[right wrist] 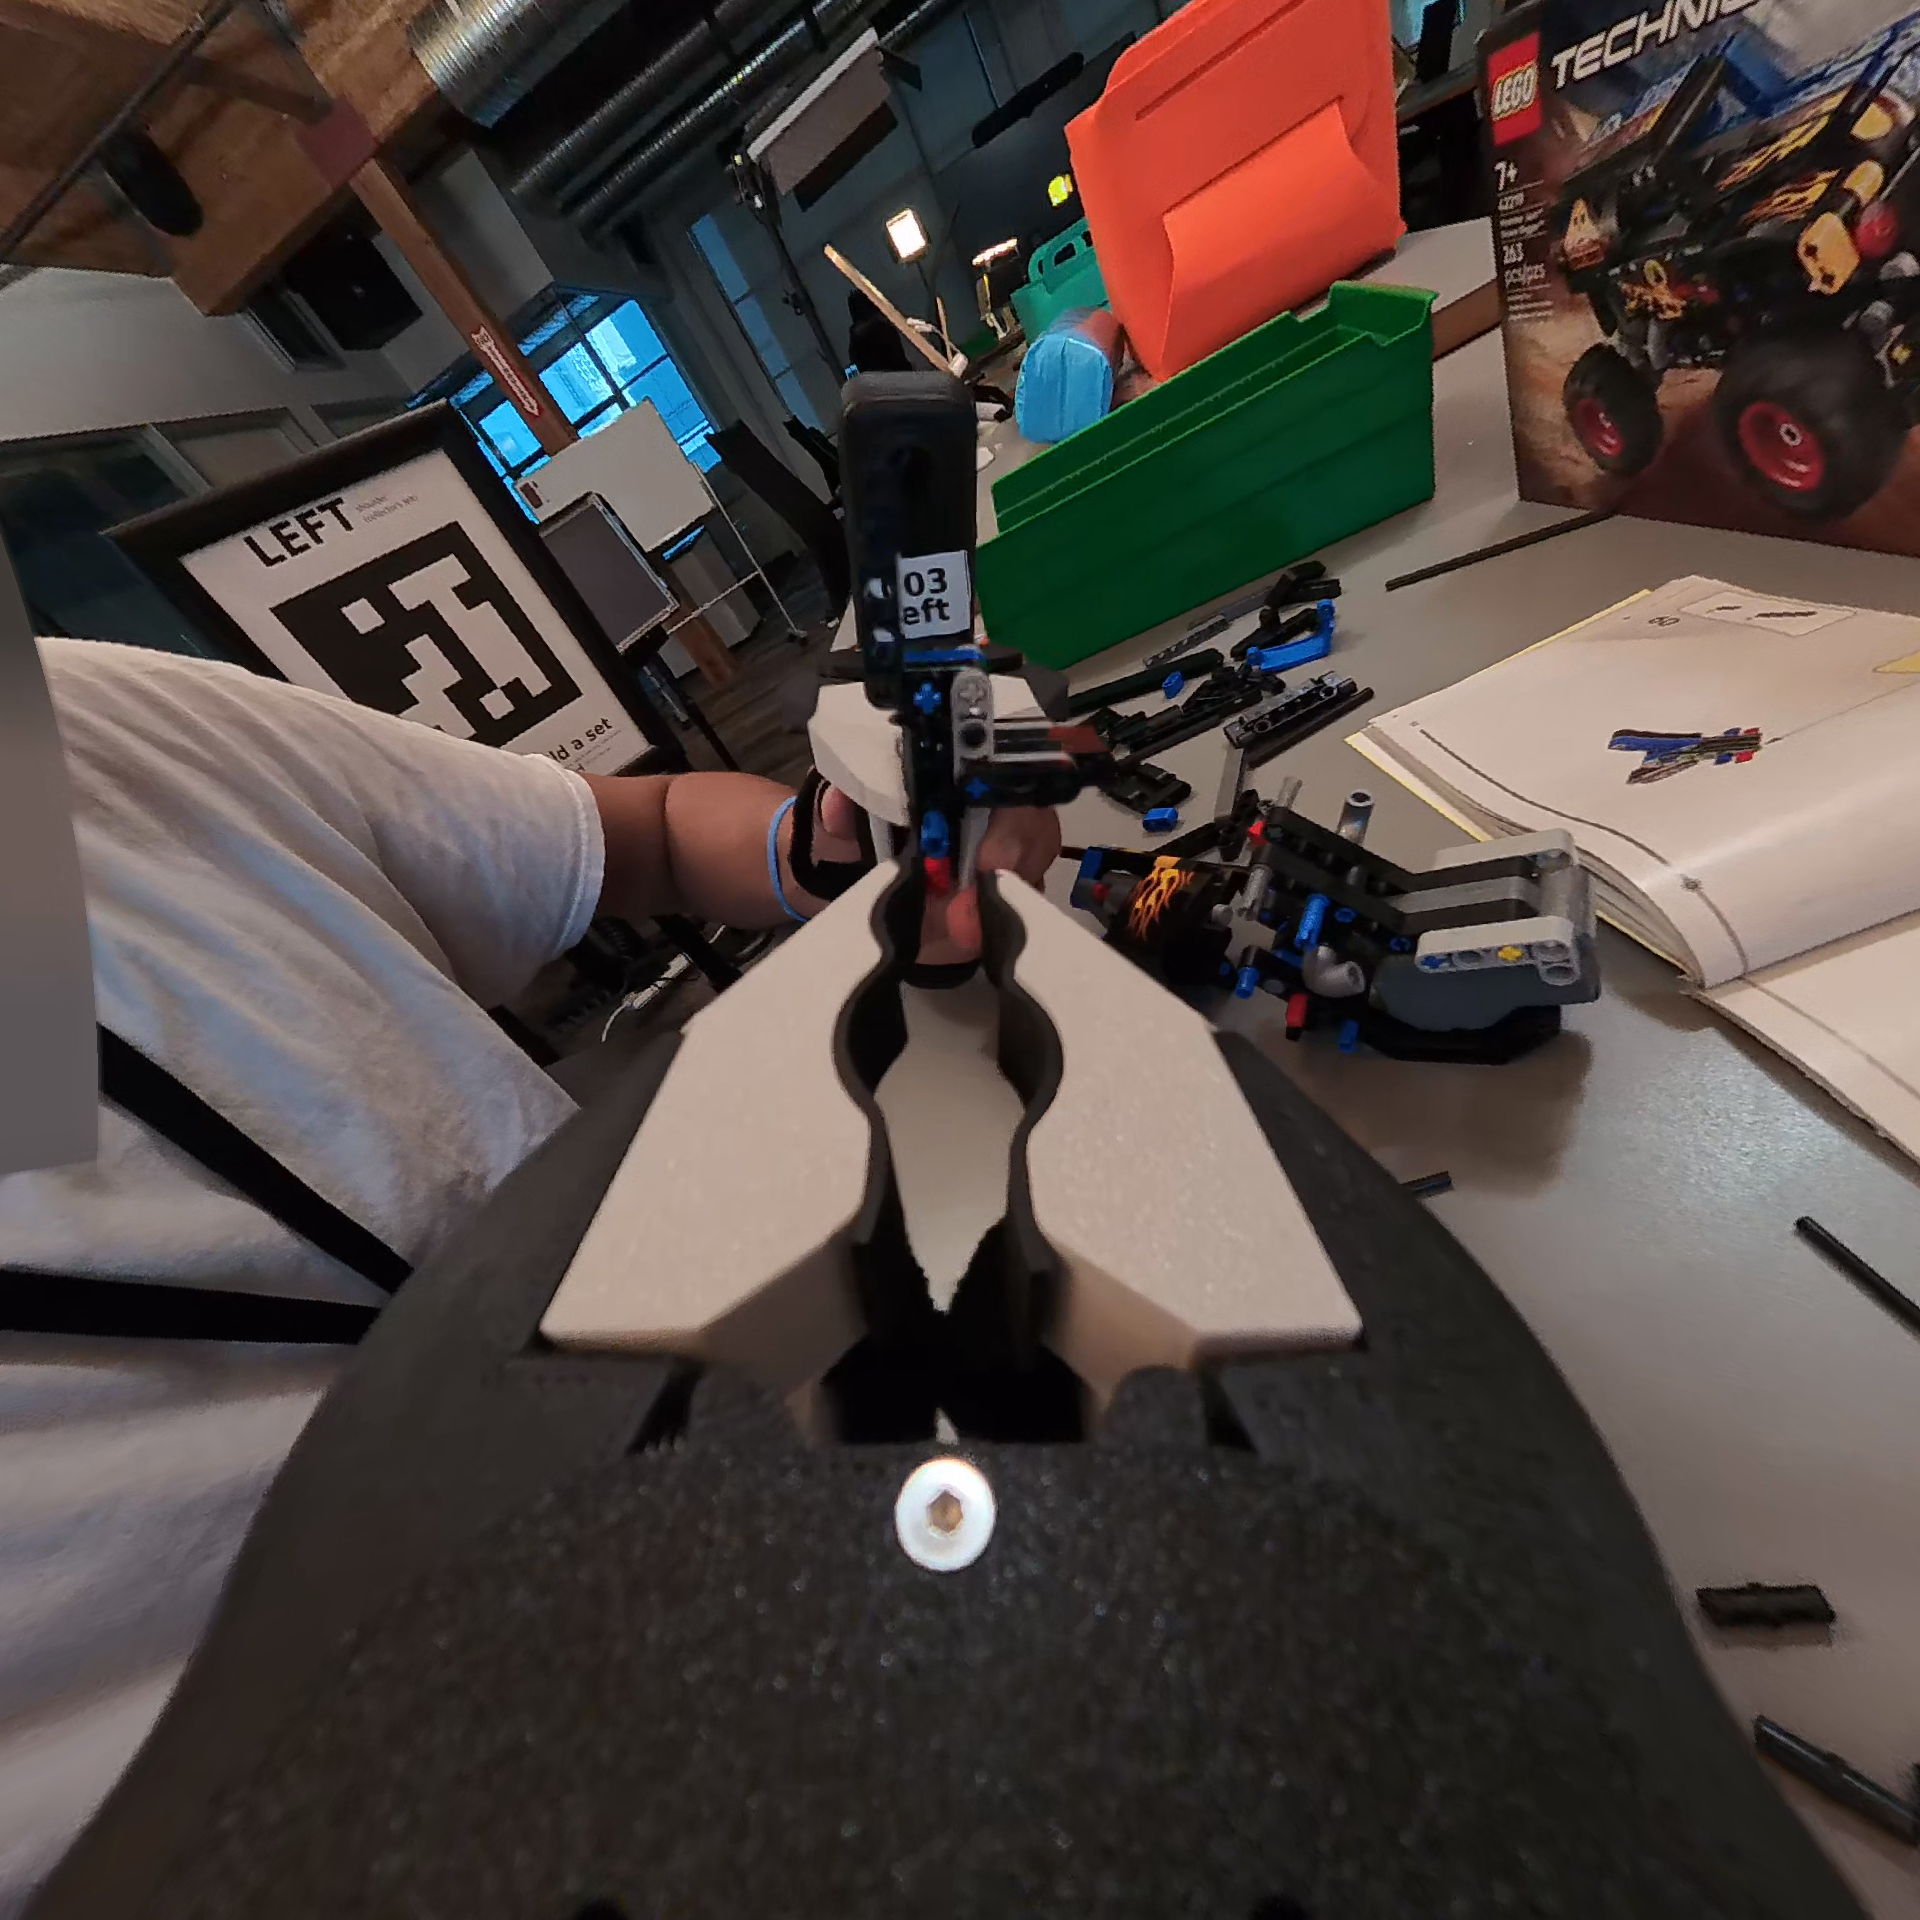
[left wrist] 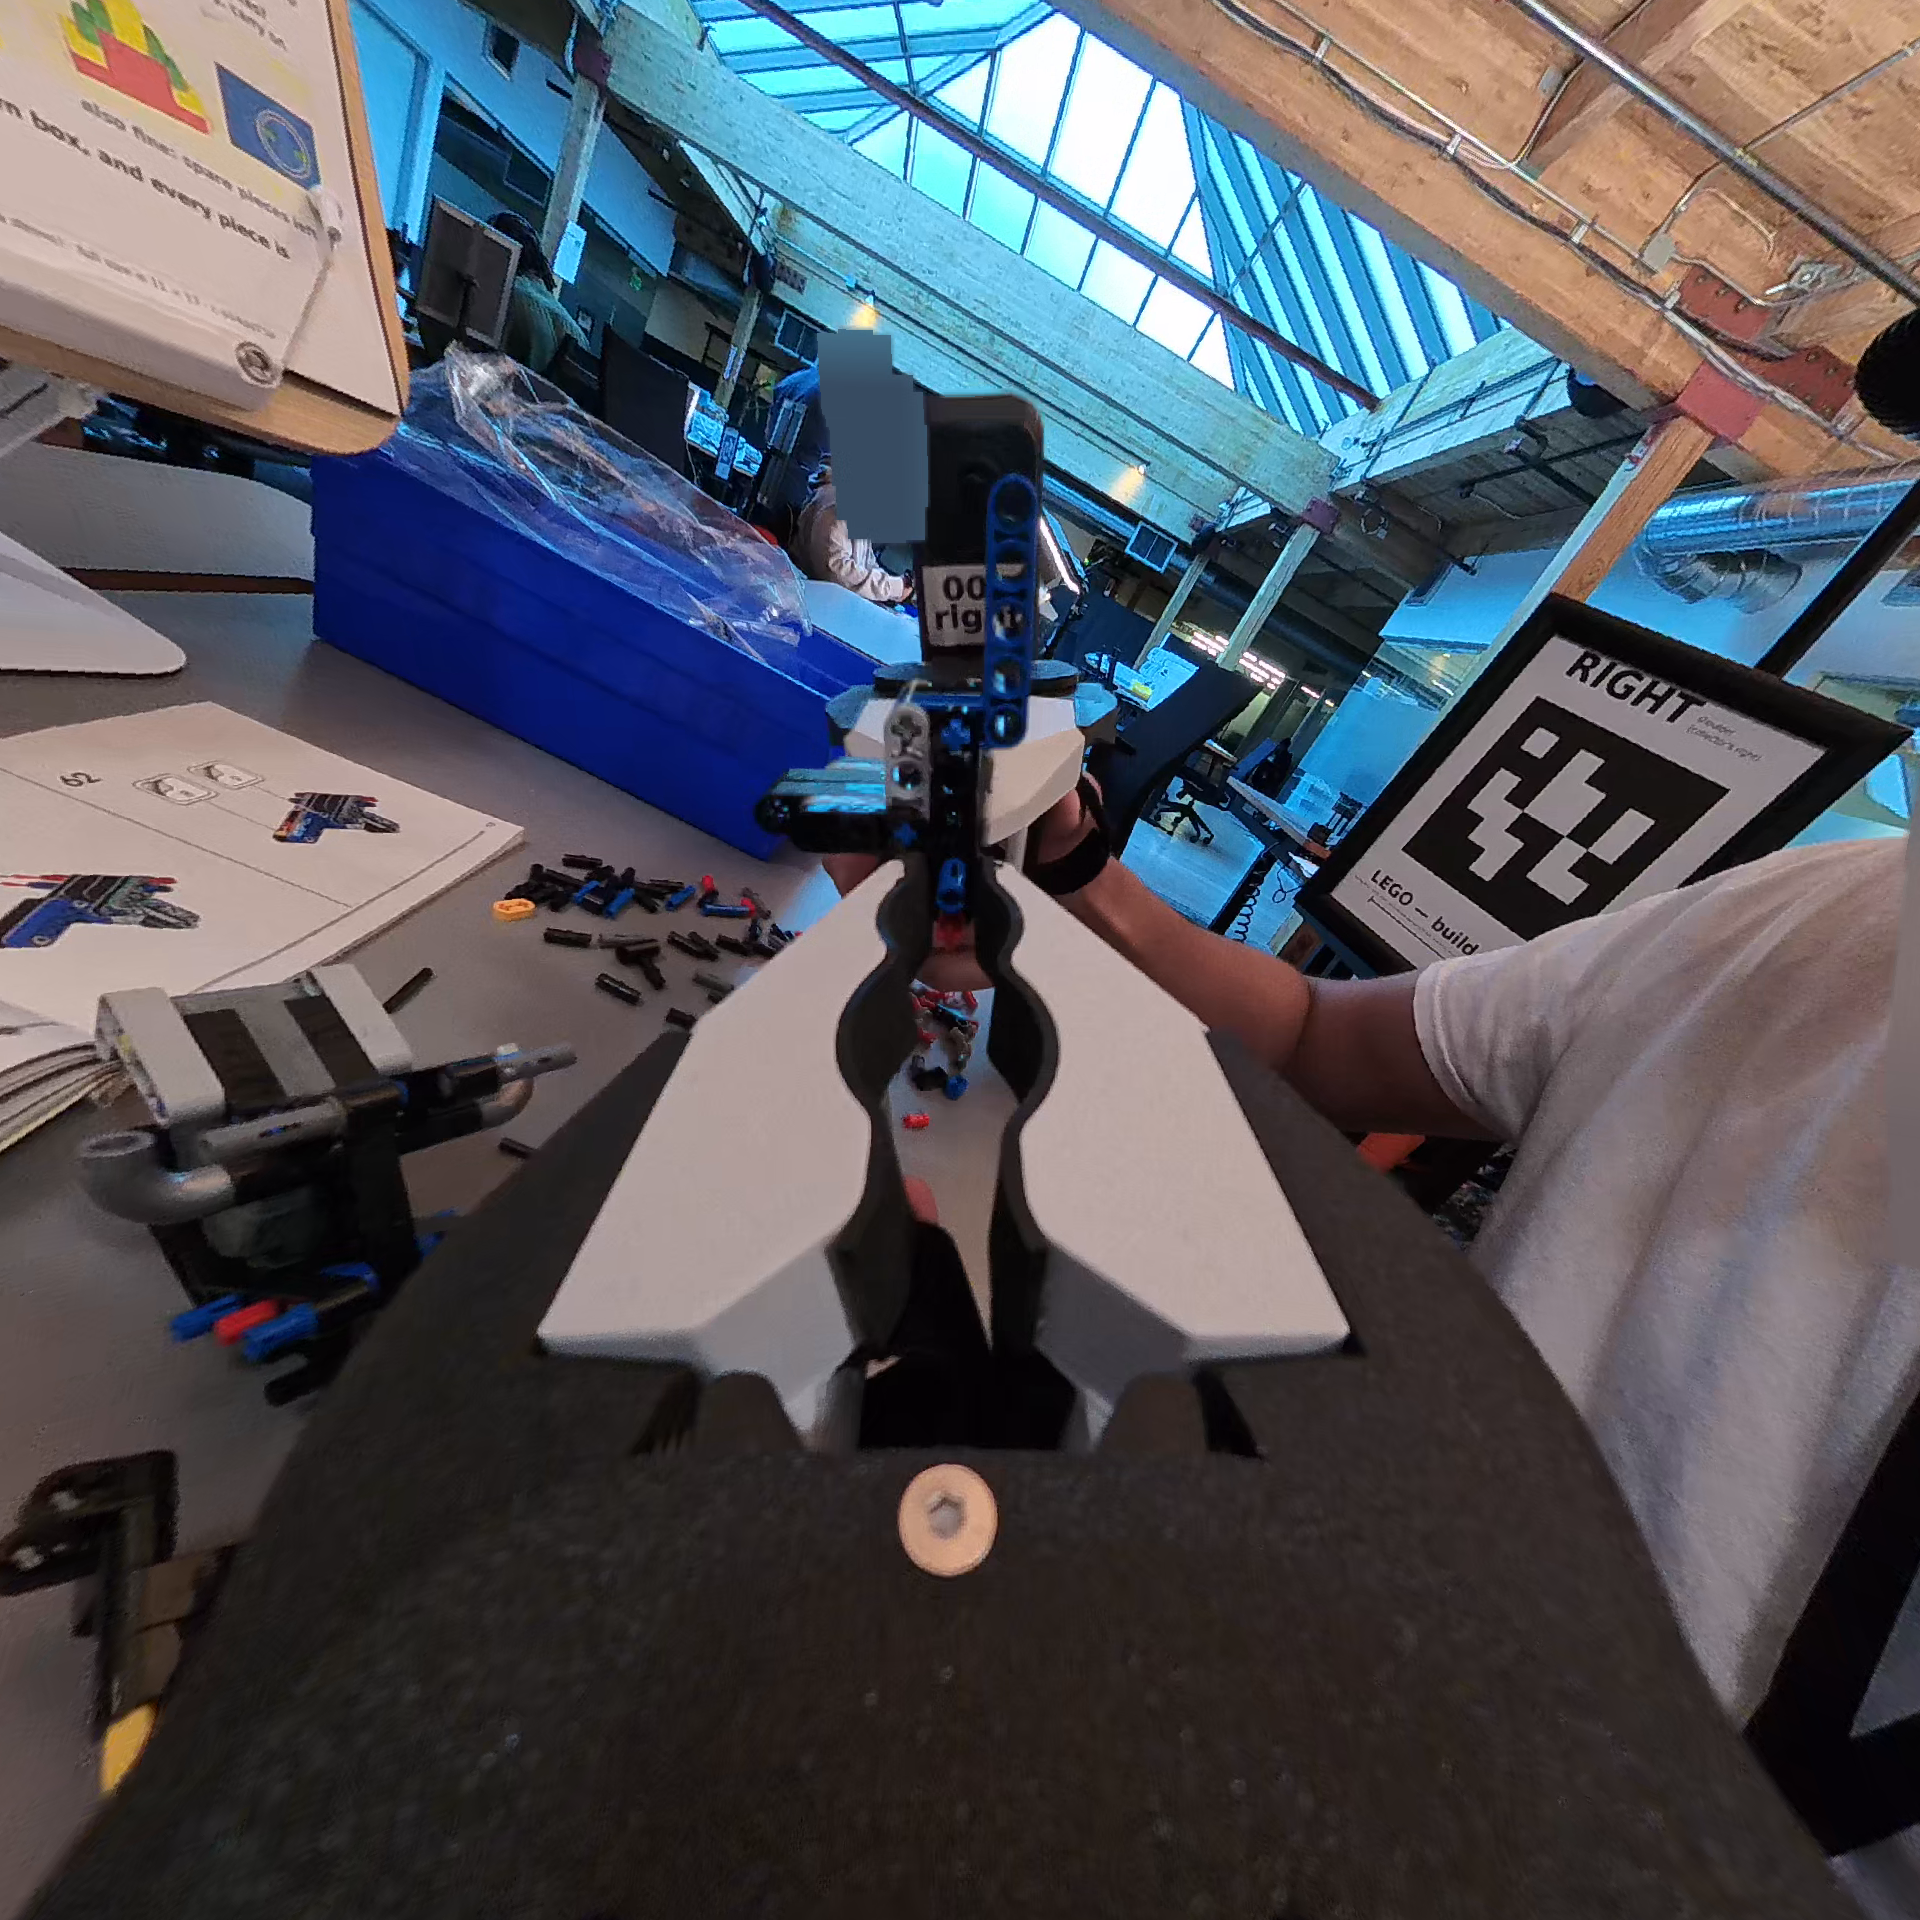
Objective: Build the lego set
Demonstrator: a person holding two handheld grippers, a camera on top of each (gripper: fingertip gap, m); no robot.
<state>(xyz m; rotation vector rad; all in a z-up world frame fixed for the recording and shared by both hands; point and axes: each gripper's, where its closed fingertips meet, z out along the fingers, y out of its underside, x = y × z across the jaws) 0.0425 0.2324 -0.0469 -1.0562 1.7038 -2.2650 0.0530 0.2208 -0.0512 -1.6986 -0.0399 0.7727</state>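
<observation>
A small Lego sub-assembly of black, blue and grey beams, with a blue beam standing up from it, hangs in the air between my two grippers. My left gripper is shut on its near end. My right gripper faces it from the other side and is shut on the same sub-assembly. Each gripper shows behind the piece in the other's view. A larger black and grey chassis build rests on the table; it also shows in the right wrist view.
An open instruction booklet lies by the chassis. Loose pins and beams are scattered on the grey table. A blue bin, green bin, orange bag and set box stand behind. A person's arm reaches in. The tips of both grippers are at nearly the same place.
</observation>
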